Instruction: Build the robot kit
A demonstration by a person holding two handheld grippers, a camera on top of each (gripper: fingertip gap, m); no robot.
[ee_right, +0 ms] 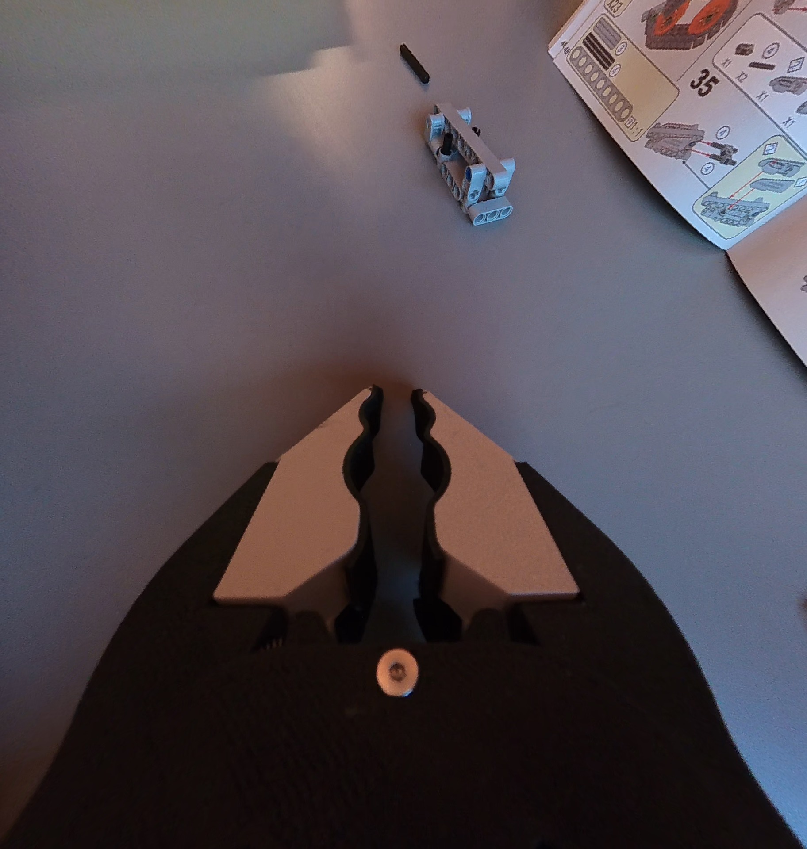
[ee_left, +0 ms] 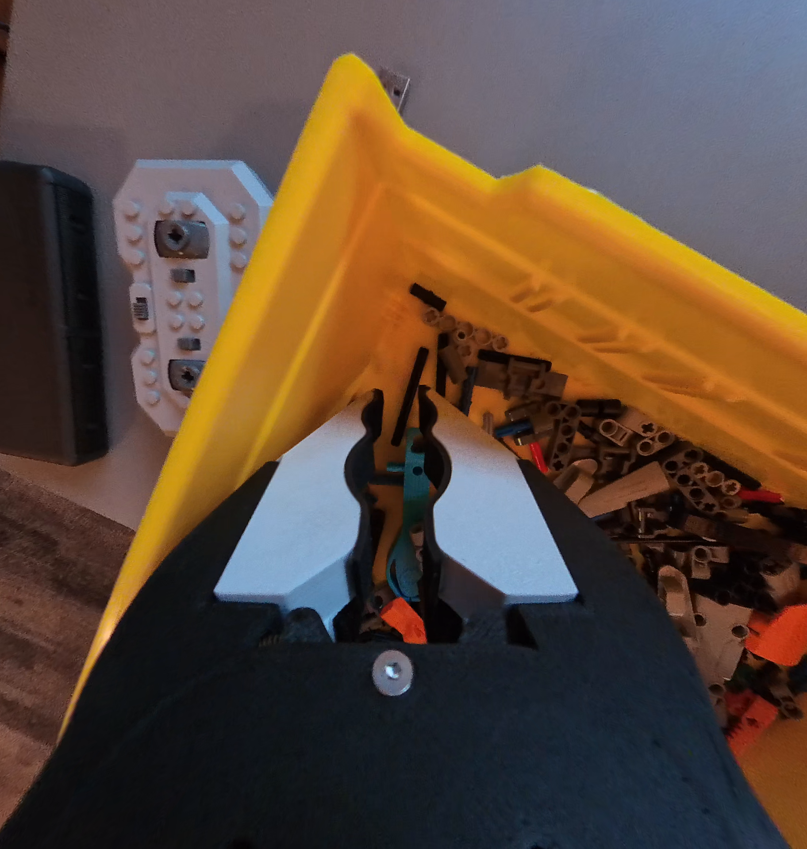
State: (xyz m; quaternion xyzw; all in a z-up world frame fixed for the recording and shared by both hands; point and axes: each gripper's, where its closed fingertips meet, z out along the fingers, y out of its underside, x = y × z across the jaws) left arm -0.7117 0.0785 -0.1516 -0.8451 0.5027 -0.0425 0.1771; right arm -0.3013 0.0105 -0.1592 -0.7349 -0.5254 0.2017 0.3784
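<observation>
Over the yellow bin, your left gripper hangs slightly parted w/ nothing held, above loose parts; right gripper, also parted & empty, hovers over the table, short of the grey frame.

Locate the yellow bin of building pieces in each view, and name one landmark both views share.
Left wrist view: the yellow bin fills the centre and right, the left tongs slightly parted over its pieces.
Right wrist view: not in it; only the right tongs, a small grey assembly and a booklet.
Shared landmark: the grey tabletop.
</observation>
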